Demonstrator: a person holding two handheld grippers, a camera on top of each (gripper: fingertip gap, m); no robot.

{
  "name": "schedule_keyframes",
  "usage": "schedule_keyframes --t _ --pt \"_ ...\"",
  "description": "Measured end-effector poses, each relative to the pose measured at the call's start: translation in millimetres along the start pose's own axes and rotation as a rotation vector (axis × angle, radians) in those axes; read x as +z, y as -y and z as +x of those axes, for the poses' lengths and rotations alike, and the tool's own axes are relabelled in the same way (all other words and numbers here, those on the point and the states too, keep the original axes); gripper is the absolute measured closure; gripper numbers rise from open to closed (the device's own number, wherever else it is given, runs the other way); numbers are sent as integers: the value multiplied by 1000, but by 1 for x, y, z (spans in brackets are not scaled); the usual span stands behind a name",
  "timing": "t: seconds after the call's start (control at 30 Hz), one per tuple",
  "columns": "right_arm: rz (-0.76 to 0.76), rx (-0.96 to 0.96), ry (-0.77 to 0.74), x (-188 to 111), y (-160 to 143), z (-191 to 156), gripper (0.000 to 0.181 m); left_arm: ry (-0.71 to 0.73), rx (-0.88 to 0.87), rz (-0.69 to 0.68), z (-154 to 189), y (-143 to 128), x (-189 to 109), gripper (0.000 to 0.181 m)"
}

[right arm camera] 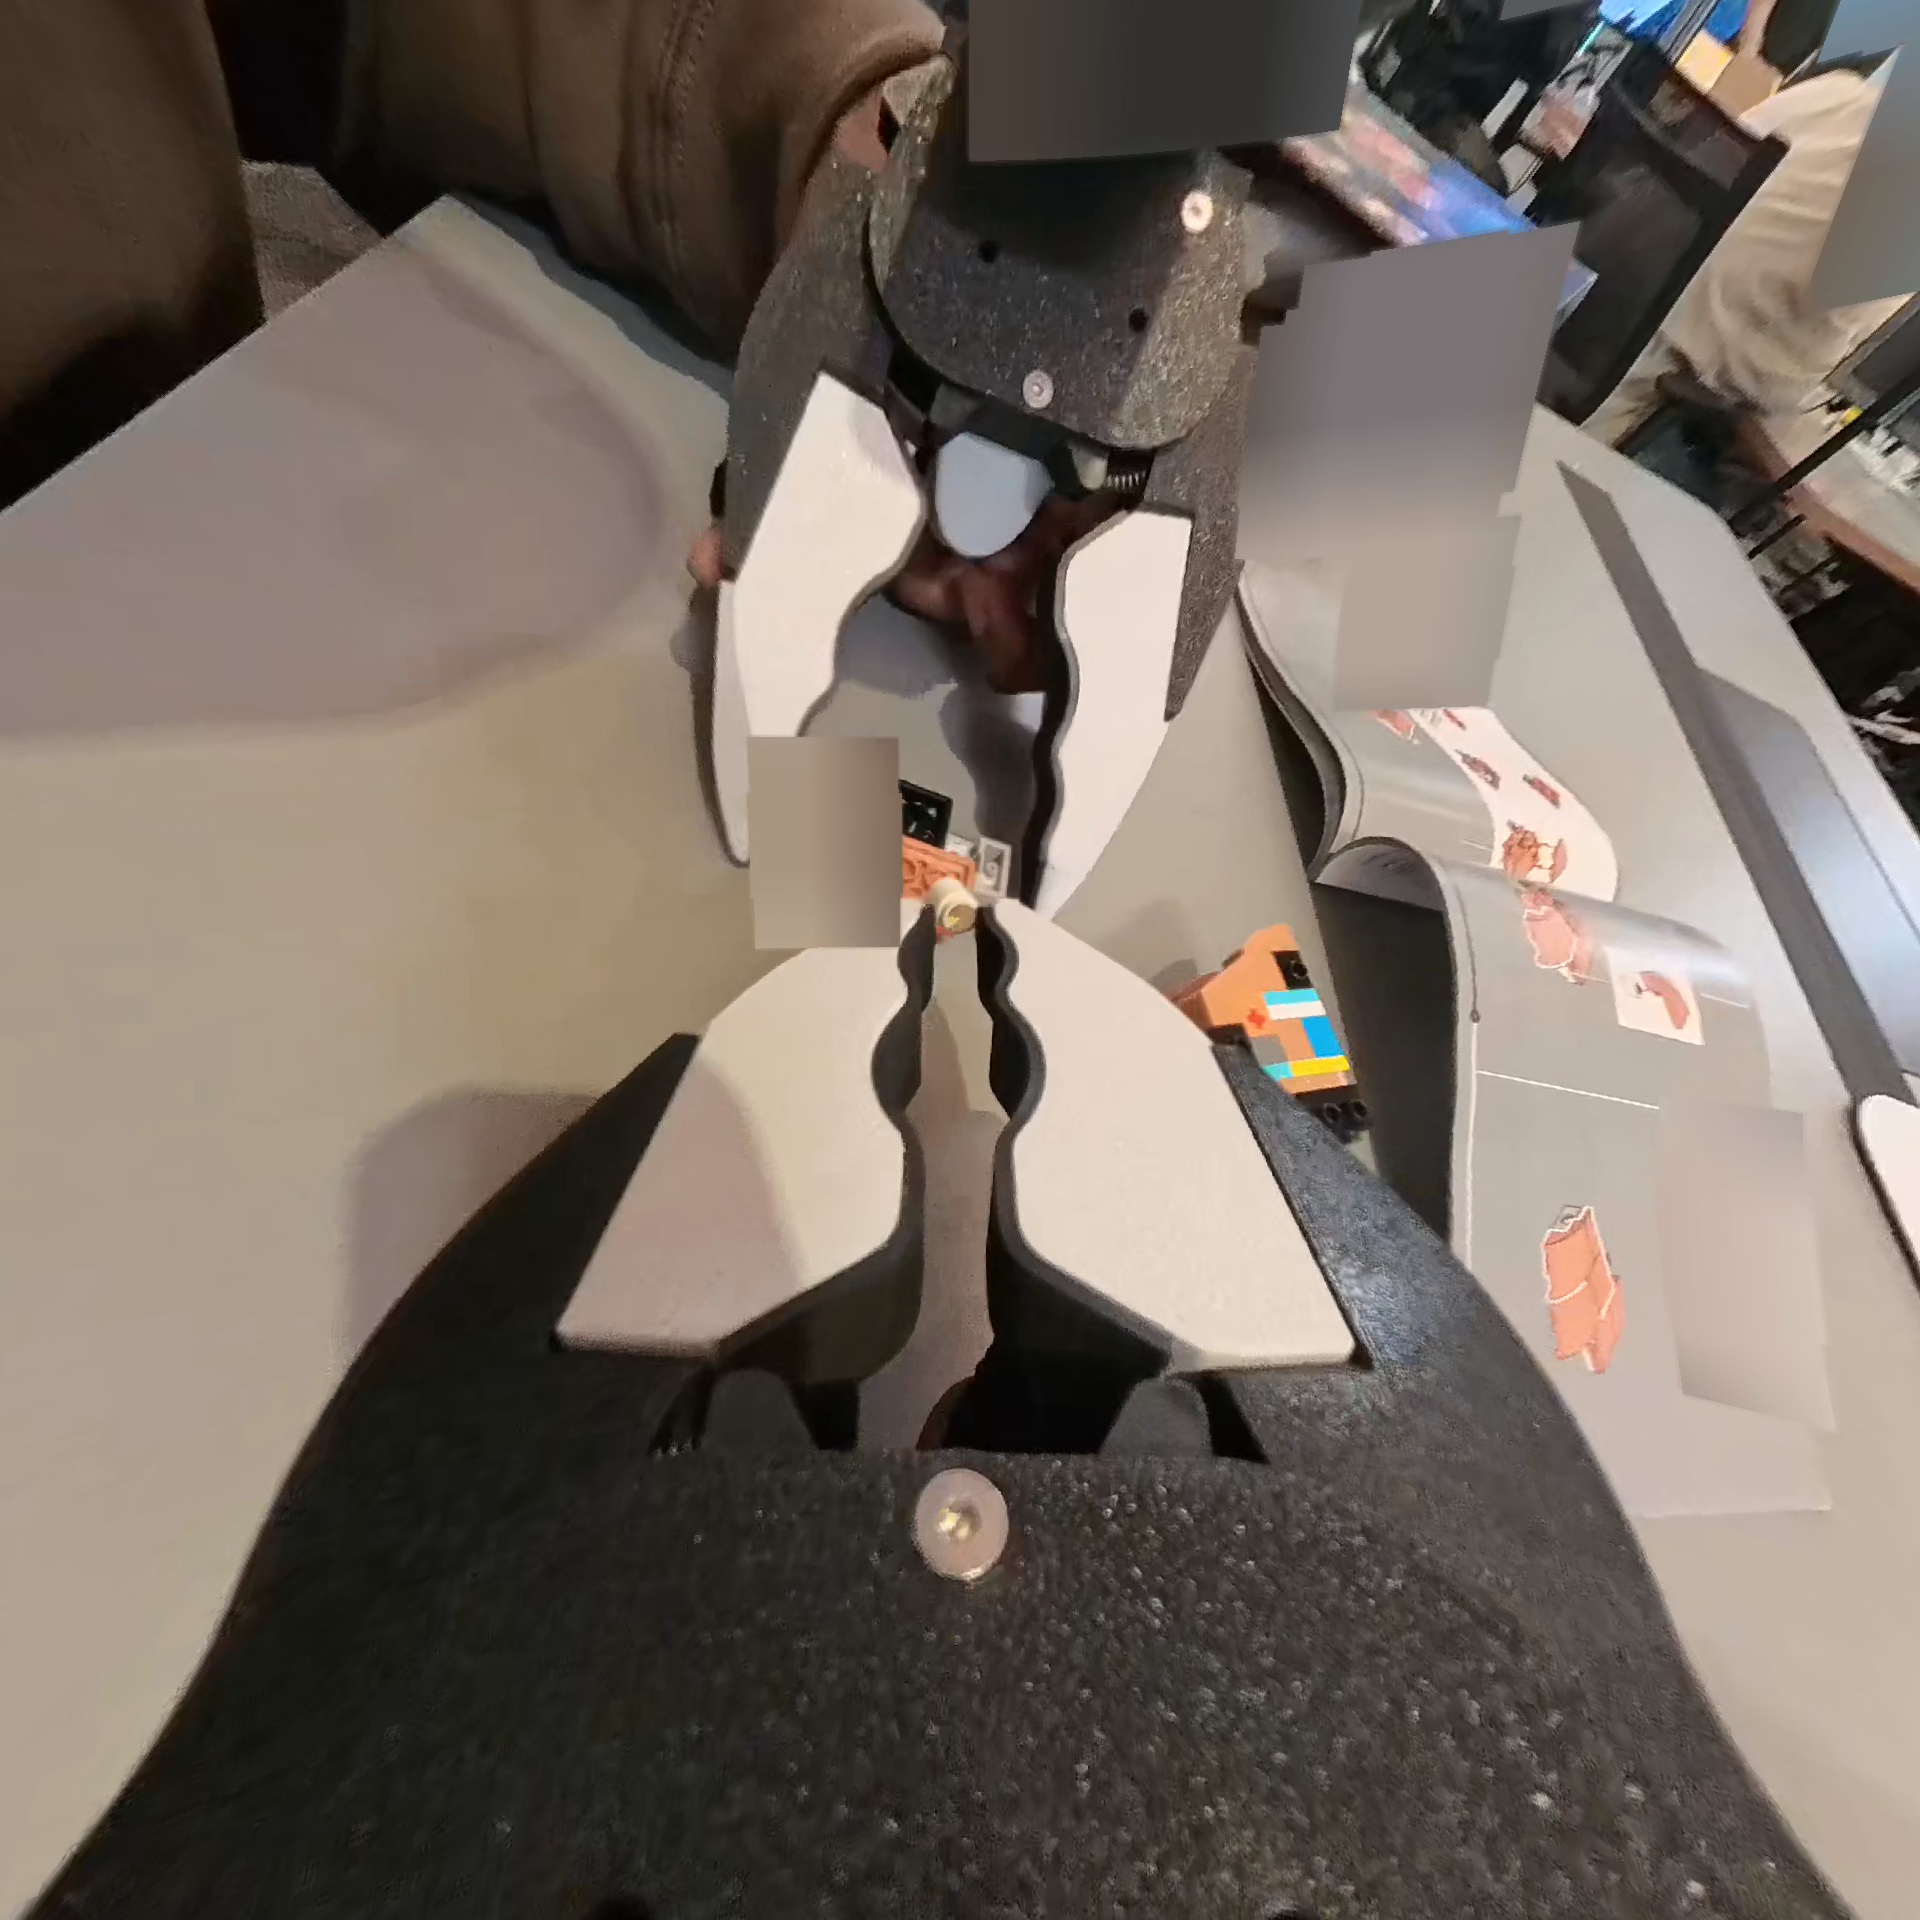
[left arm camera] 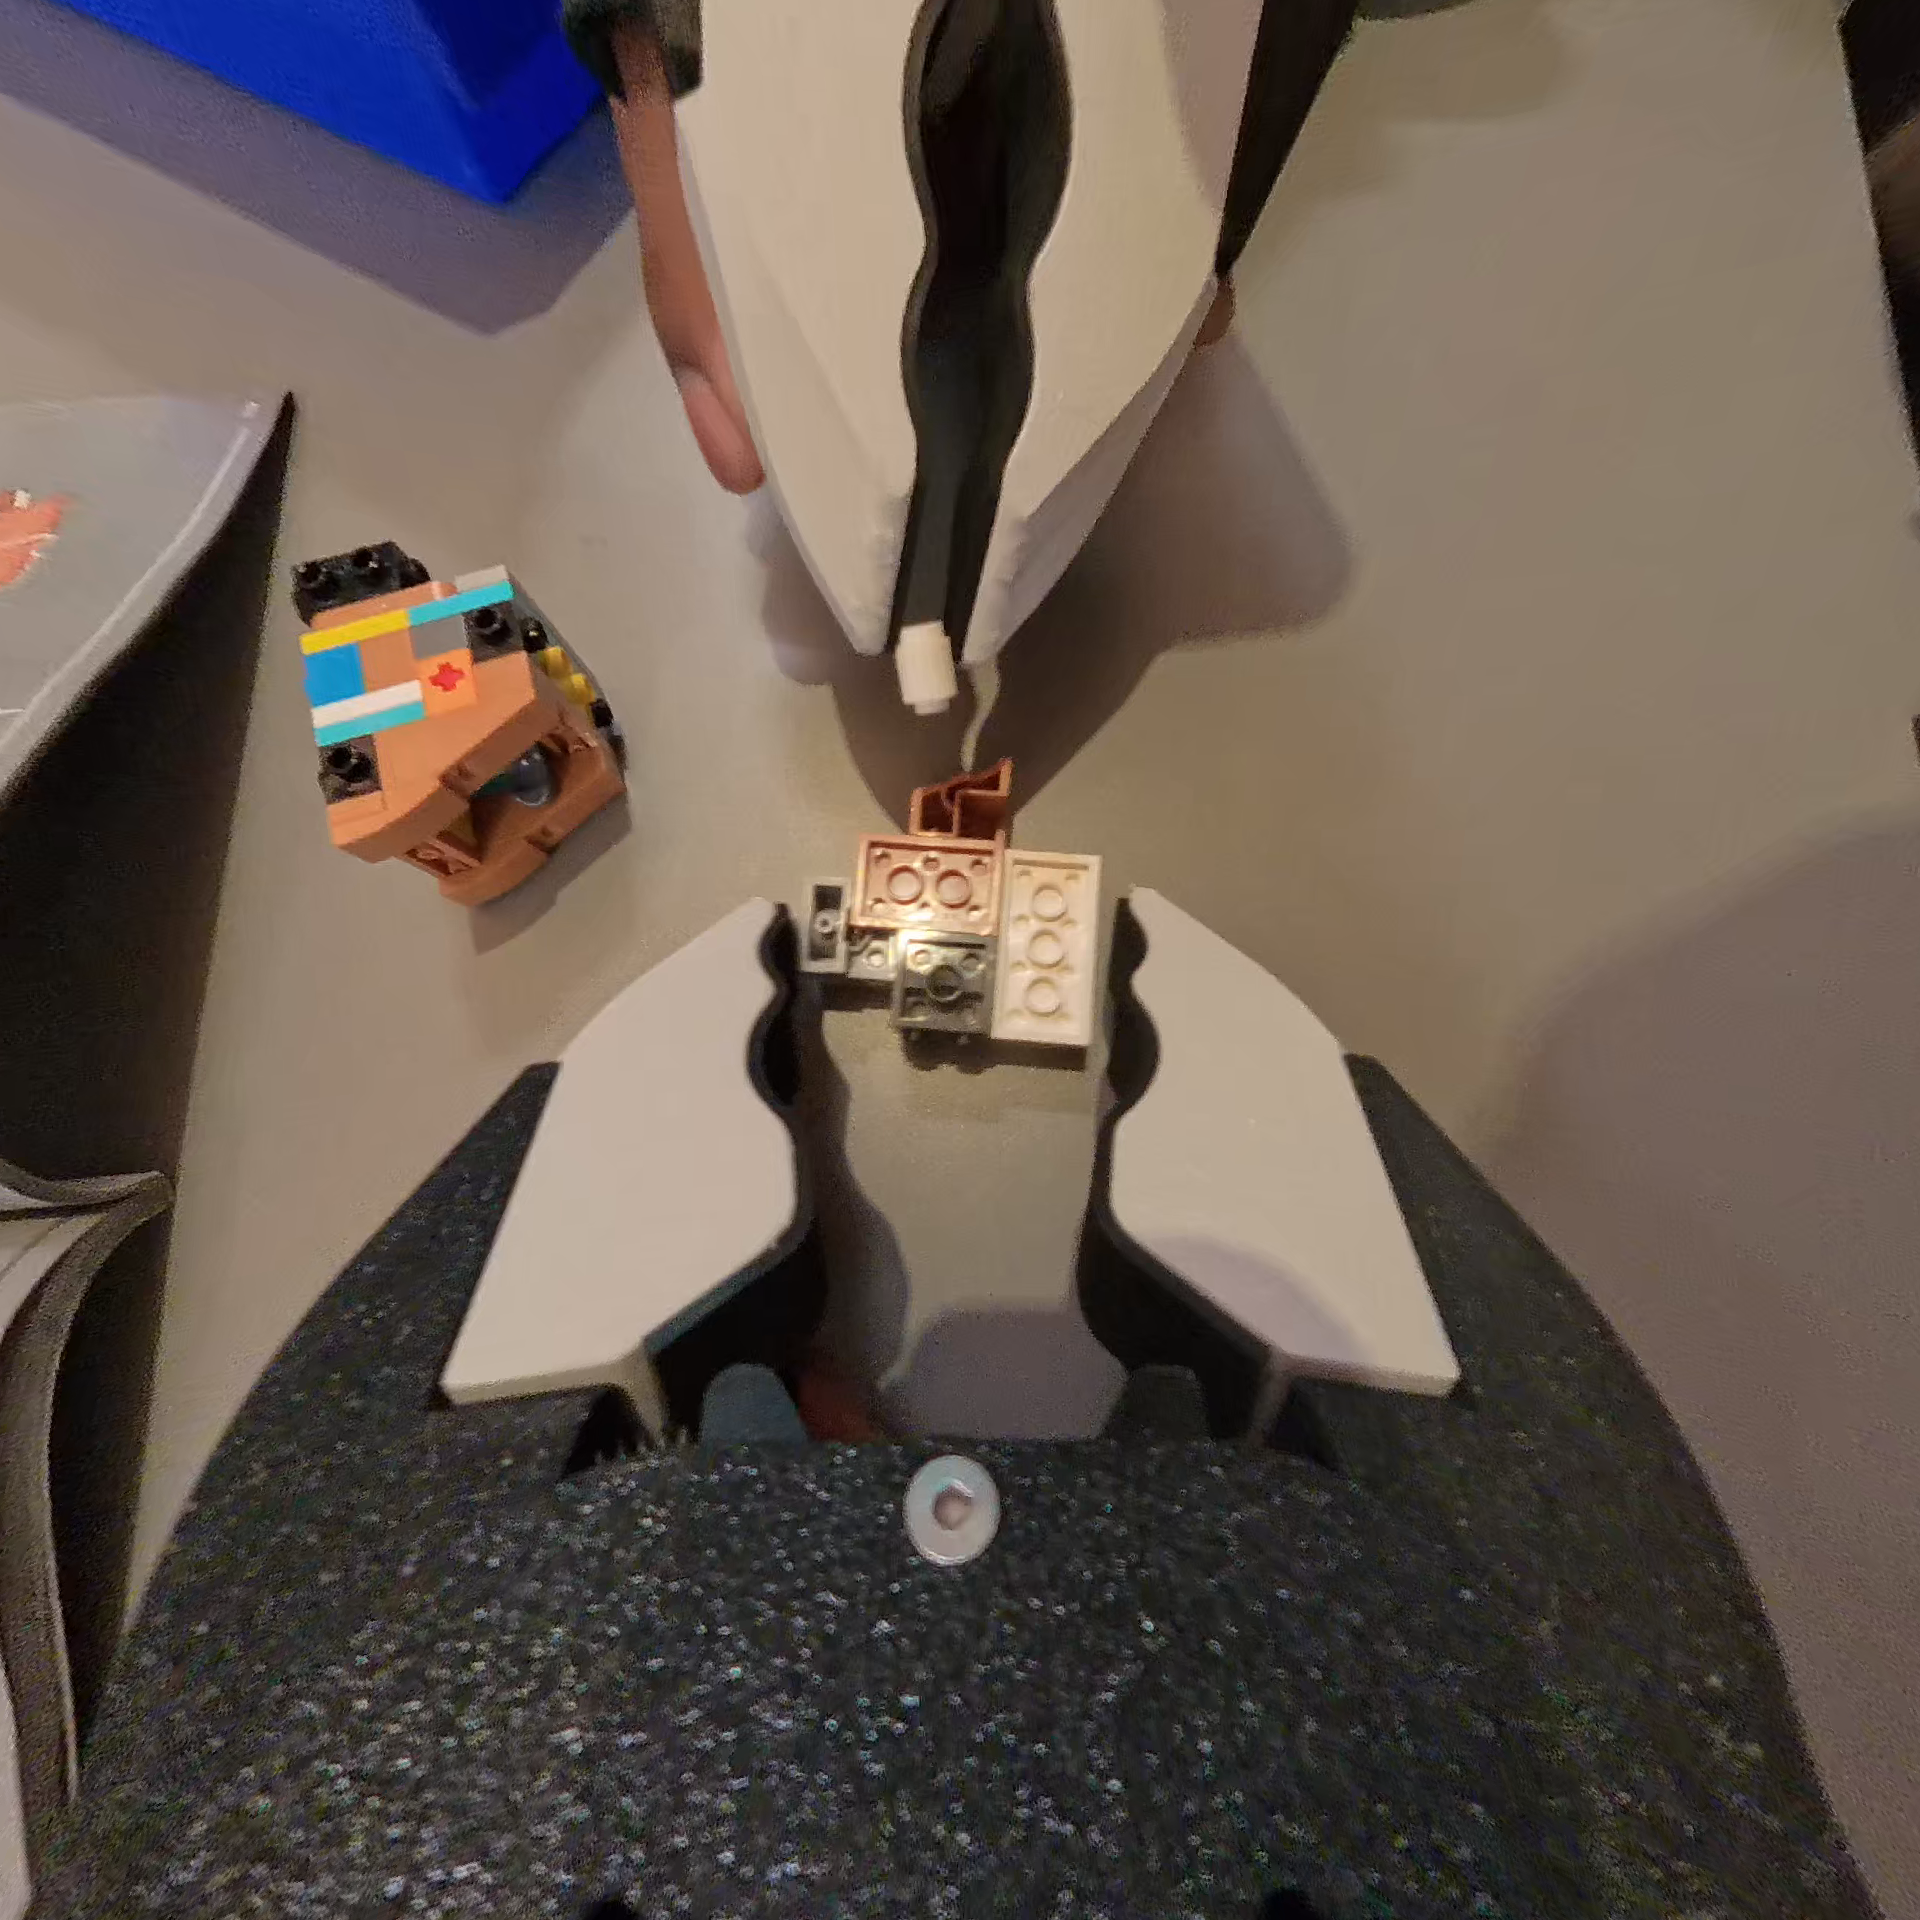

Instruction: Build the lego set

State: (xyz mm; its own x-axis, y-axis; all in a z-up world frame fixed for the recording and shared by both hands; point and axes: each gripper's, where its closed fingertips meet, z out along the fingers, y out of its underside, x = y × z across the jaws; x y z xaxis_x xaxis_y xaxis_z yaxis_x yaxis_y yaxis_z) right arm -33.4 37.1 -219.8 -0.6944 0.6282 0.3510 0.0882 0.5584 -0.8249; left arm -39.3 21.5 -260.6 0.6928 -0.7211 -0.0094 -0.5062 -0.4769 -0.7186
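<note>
- The left gripper [left arm camera: 951, 914] is spread wide at 6 o'clock, its tips flanking a small lego cluster [left arm camera: 961, 940] of brown, tan and grey plates on the grey table [left arm camera: 1455, 727].
- The right gripper [left arm camera: 928, 649] comes in from 12 o'clock, clenched on a small white round piece [left arm camera: 925, 670] just above the cluster.
- A finished multicoloured lego model [left arm camera: 452, 717] lies at 9 o'clock.
- An open instruction booklet [right arm camera: 1558, 935] lies beyond the model.
</note>
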Motion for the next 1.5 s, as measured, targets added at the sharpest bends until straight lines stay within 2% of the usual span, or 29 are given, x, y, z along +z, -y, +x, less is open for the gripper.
schedule_keyframes --t 0.47,1.23,1.5 --pt "-308 135 110 -1 -12 -11 174 18 -175 -1 0 8 3 127" --pt "-519 113 130 10 -18 -19 174 7 -238 -17 3 9 2 127" --pt "-533 112 135 12 -19 -20 174 -24 -277 18 3 11 2 127"
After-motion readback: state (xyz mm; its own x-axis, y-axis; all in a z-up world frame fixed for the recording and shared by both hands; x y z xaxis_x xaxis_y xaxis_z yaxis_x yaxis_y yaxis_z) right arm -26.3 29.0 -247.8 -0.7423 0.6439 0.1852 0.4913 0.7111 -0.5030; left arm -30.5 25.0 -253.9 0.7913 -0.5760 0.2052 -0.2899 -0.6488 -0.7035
